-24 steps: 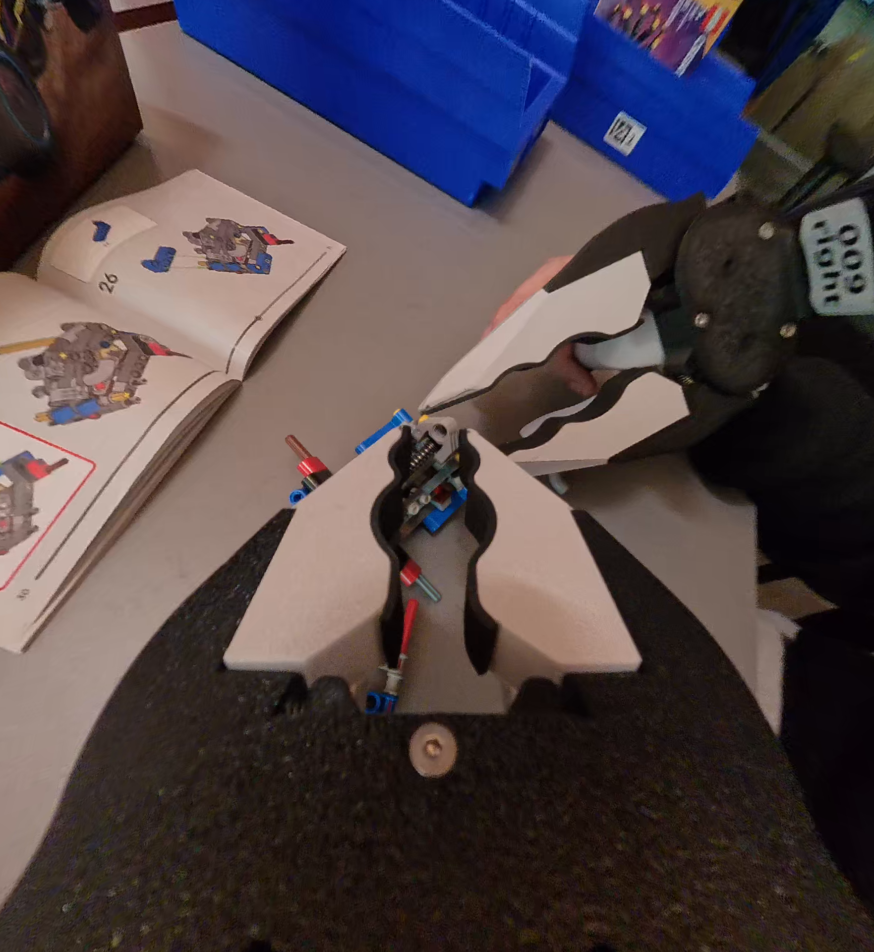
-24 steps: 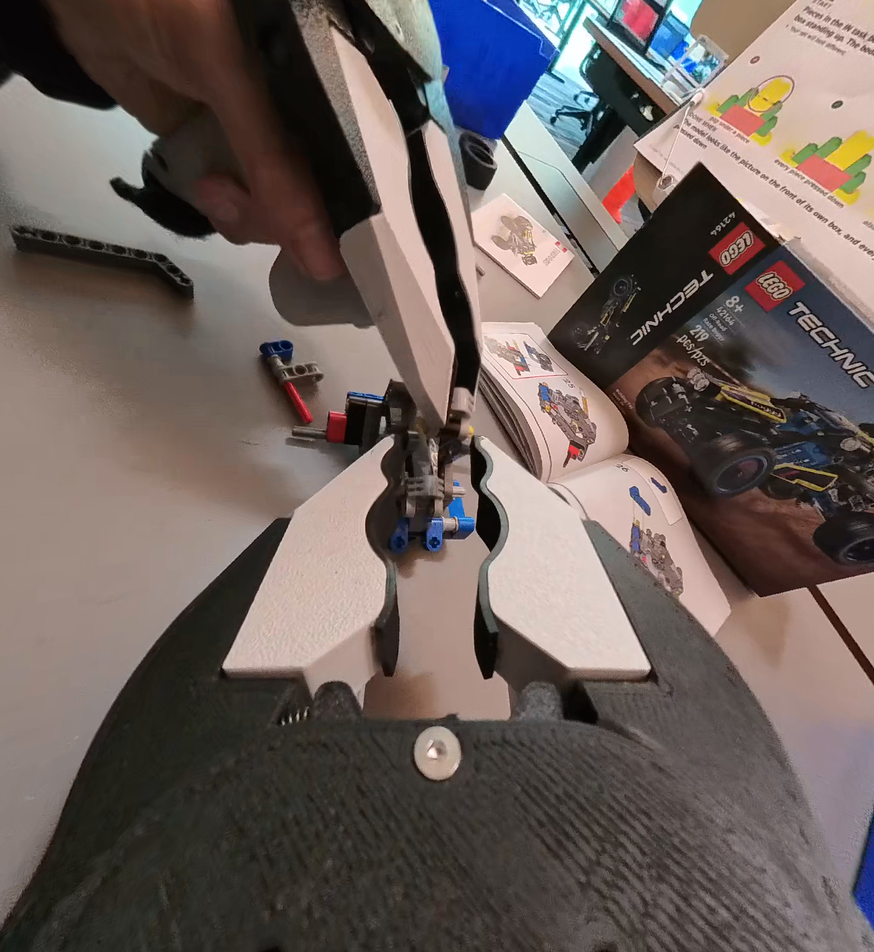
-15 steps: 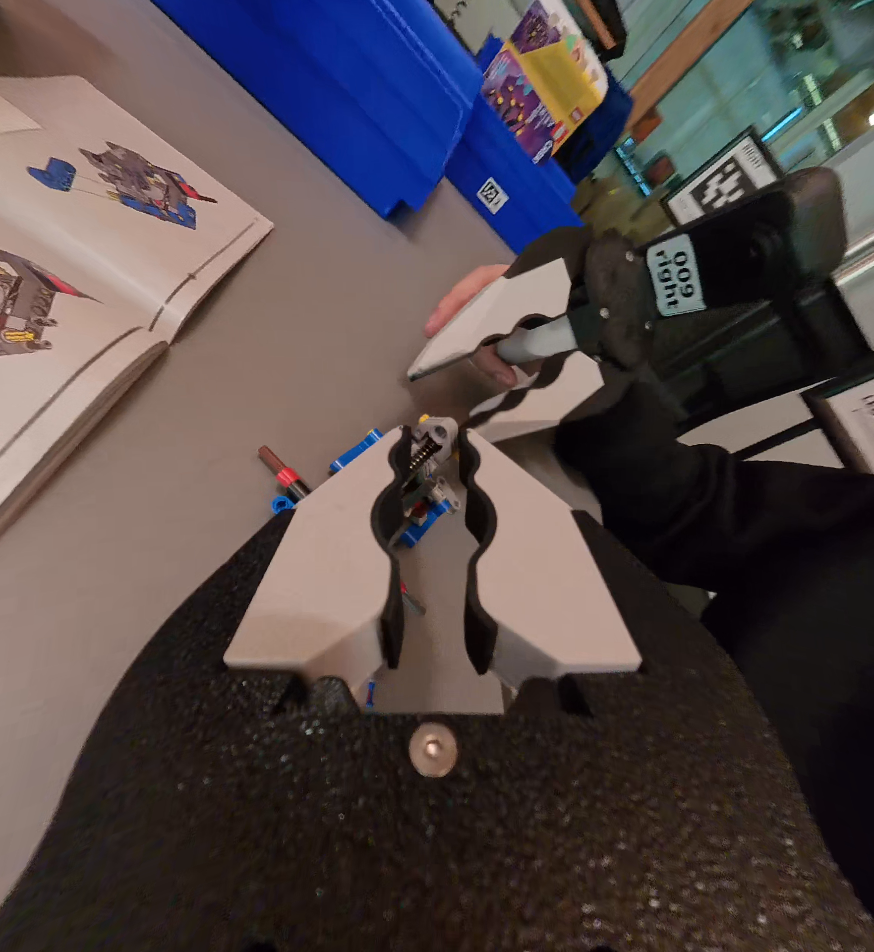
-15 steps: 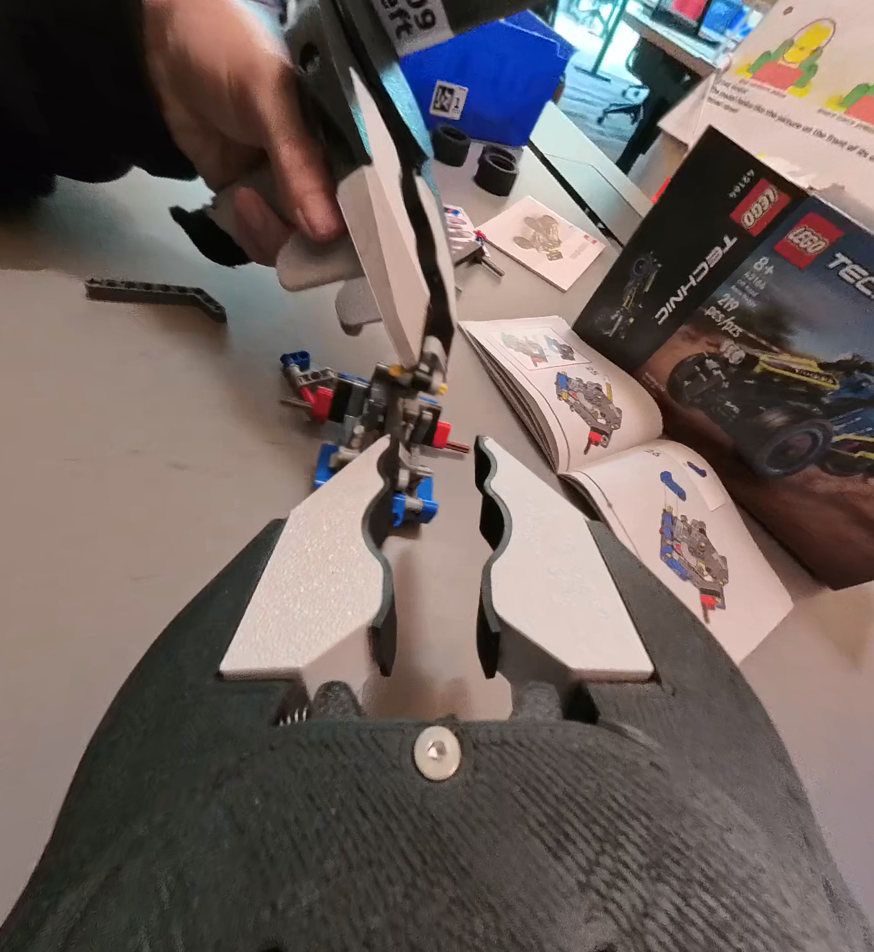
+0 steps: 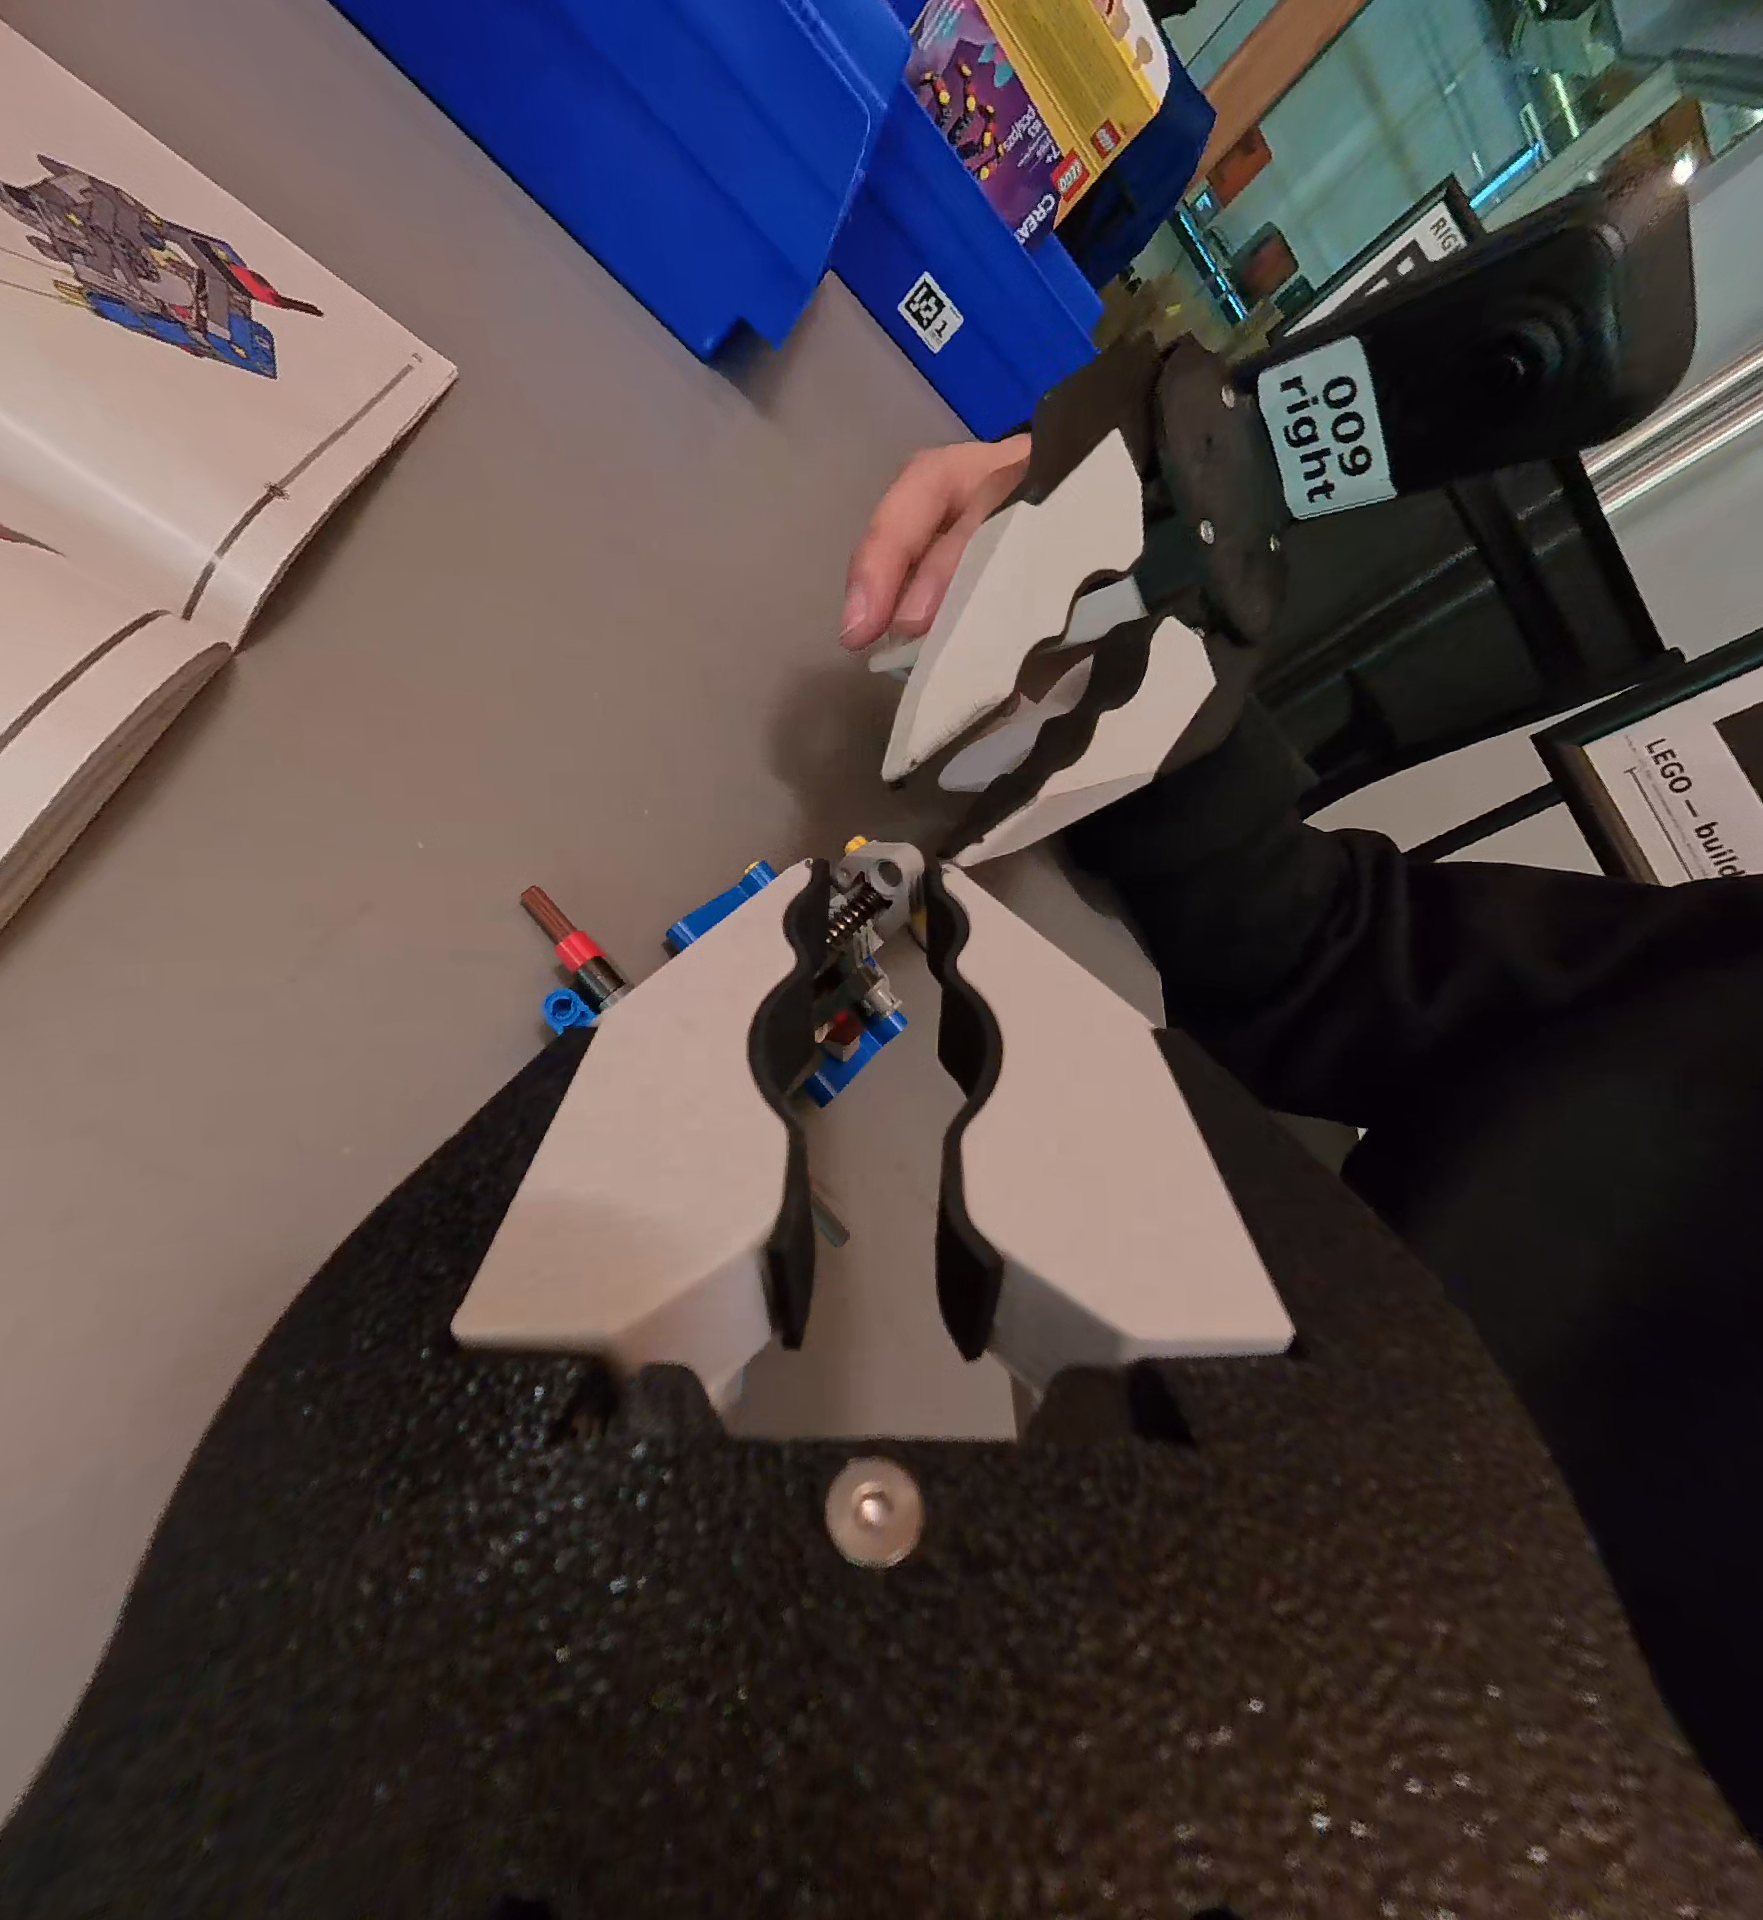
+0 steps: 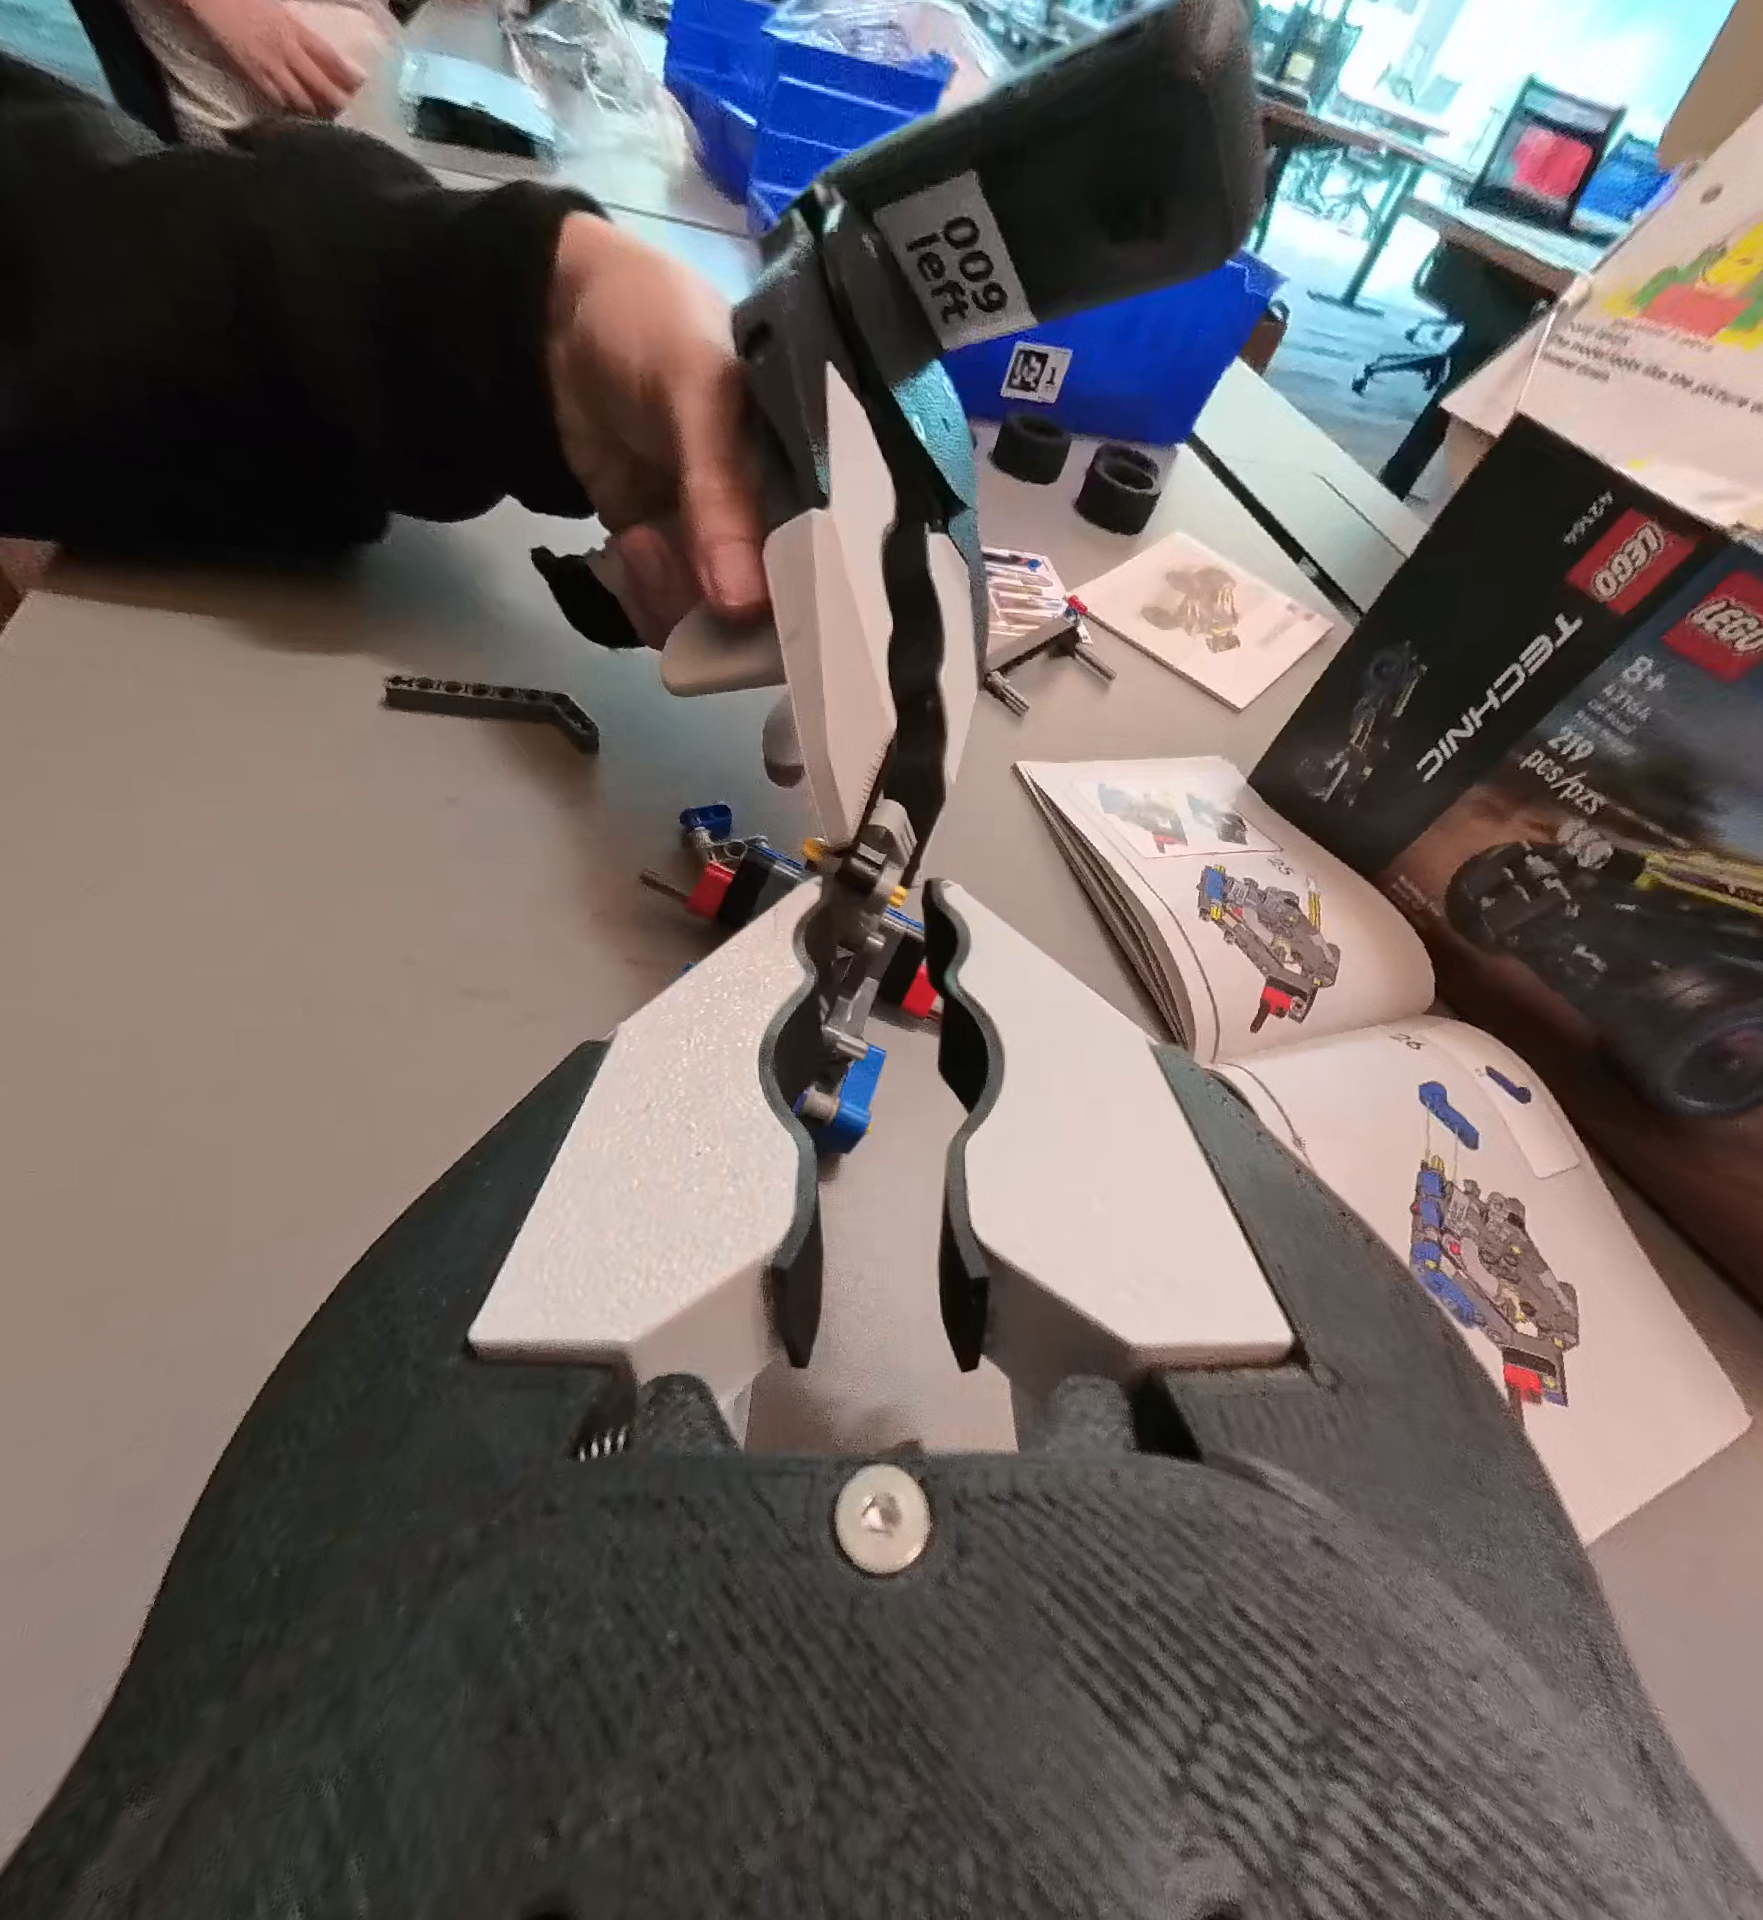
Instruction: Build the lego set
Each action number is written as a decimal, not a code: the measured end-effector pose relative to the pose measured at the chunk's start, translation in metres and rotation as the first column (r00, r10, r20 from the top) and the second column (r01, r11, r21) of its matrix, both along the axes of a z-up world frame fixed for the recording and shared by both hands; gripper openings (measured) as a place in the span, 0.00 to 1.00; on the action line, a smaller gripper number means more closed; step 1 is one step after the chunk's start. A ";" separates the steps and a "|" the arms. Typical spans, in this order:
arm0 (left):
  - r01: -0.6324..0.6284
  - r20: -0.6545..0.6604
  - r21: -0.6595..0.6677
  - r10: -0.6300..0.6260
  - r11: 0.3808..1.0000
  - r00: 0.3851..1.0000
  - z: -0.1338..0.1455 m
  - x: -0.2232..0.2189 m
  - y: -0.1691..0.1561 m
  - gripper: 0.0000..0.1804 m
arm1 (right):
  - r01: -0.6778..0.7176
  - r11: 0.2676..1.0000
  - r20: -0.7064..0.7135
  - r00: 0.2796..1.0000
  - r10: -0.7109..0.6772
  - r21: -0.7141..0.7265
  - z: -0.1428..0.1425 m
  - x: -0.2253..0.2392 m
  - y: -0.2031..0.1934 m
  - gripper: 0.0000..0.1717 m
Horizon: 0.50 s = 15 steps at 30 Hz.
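My left gripper [image 5: 875,878] is shut on a small grey brick assembly [image 5: 861,935] with a spring and a blue base, gripped by its grey top end. In the right wrist view the left gripper [image 6: 882,821] comes down from above, and the assembly [image 6: 856,966] hangs from it between my right gripper's fingers. My right gripper [image 6: 875,899] is open. The assembly runs close along its left finger [image 6: 731,1039], and its right finger stands clear. In the left wrist view the right gripper [image 5: 924,816] sits just beyond the assembly with its jaws apart.
A red, black and blue part cluster [image 6: 742,878] and a brown-tipped axle [image 5: 570,945] lie on the grey table [image 5: 544,644]. There is an open instruction booklet [image 6: 1272,935], a toy-car box [image 6: 1583,779], a grey angled beam [image 6: 492,701], black tyres [image 6: 1074,468] and blue bins [image 5: 700,135]. From either gripper's tips it is about 15 cm to the grey angled beam [image 6: 492,701].
My left gripper has tipped up and raised the assembly, which it has held throughout. My right gripper has stayed open and drawn back a little, and the assembly now sits nearer its left finger.
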<state>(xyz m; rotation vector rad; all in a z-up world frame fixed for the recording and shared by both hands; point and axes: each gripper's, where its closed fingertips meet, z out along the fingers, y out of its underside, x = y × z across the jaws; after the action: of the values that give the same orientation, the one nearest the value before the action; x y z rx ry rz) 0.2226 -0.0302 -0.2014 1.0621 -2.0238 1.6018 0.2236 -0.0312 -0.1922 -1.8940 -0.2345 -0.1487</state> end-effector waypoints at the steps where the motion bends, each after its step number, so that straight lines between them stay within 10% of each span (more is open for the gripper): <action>1: 0.004 0.000 0.004 -0.004 1.000 1.000 0.000 0.000 -0.001 0.08 | 0.008 1.000 0.019 1.000 -0.008 -0.008 -0.002 0.001 0.000 0.08; 15: 0.070 0.036 0.084 -0.073 0.994 0.997 -0.005 -0.007 -0.004 0.08 | -0.044 0.988 -0.190 0.982 0.016 -0.145 -0.030 0.001 0.009 0.05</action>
<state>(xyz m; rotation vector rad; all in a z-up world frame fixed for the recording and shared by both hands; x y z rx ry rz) 0.2161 -0.0339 -0.2066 0.9827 -2.1449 1.5262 0.2246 -0.0225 -0.2221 -2.0375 -0.1485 0.0710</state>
